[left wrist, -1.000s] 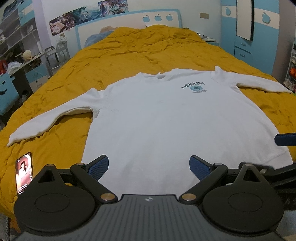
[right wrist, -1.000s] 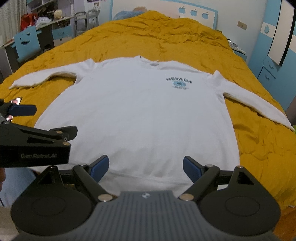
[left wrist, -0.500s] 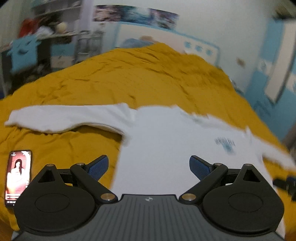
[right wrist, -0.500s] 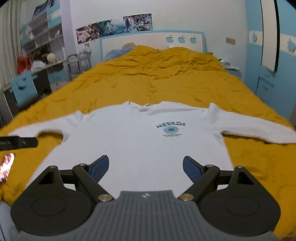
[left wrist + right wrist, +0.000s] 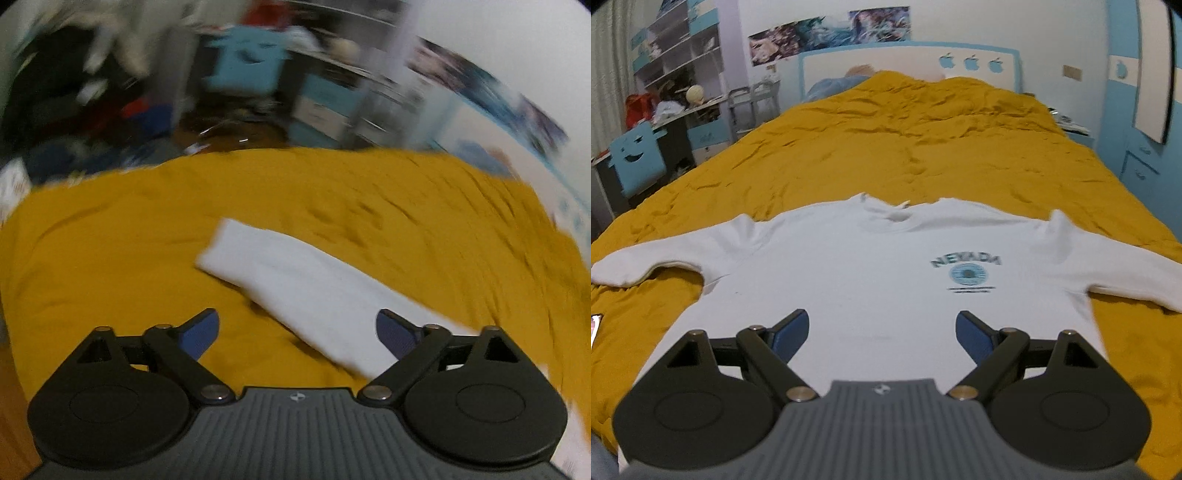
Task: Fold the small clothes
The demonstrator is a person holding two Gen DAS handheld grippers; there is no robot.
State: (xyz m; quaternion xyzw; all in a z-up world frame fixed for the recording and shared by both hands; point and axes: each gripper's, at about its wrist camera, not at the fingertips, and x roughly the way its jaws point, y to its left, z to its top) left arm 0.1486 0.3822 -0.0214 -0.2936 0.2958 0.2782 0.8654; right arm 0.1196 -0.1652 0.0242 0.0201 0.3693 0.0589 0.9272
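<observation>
A white long-sleeved sweatshirt with a blue NEVADA print lies flat, front up, on a mustard-yellow bed cover. Both sleeves are spread out sideways. My right gripper is open and empty above the lower part of the shirt. In the blurred left wrist view the shirt's left sleeve runs diagonally, its cuff pointing up-left. My left gripper is open and empty just above that sleeve.
A phone lies on the cover at the left edge. A desk with a blue chair and shelves stand left of the bed. The headboard is at the far end and blue cabinets are on the right.
My left gripper has swung sharply left, from the shirt's body to its left sleeve. My right gripper has moved forward over the shirt and tilted up. Both stay open.
</observation>
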